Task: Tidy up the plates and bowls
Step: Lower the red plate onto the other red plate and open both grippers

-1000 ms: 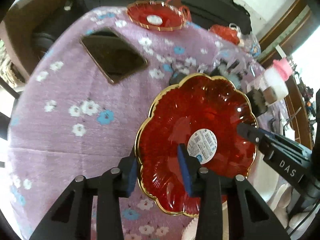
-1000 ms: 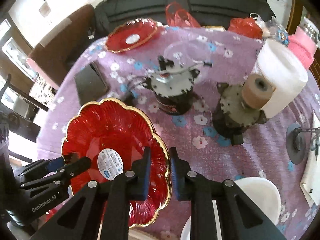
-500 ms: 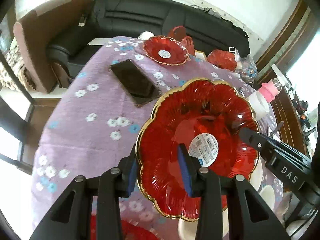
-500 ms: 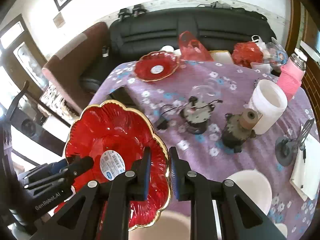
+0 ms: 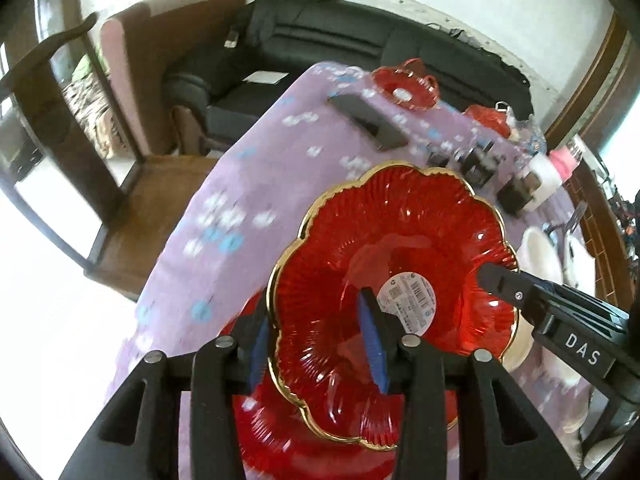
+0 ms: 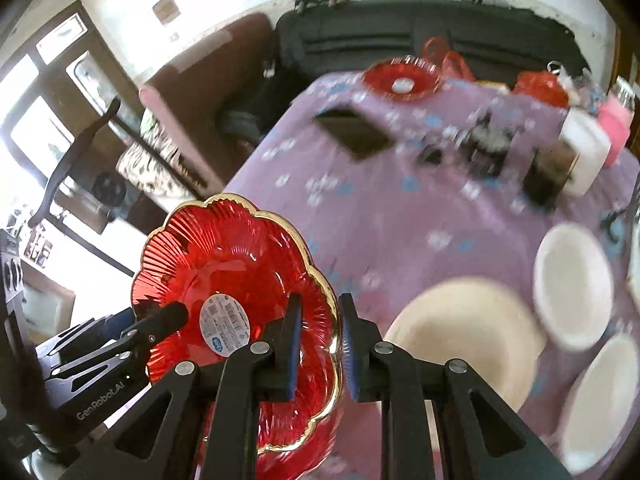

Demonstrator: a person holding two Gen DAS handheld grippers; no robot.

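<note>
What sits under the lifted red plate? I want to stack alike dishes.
Under the lifted red plate, another red dish shows at its lower edge on the purple cloth; the rest is covered.

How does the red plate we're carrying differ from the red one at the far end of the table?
The carried red plate is lifted and tilted, gripped at opposite rims by the left gripper and right gripper. The far red plate rests flat on the tablecloth, untouched. It looks smaller, perhaps only from distance. Both are red with gold scalloped rims and a white sticker.
</note>
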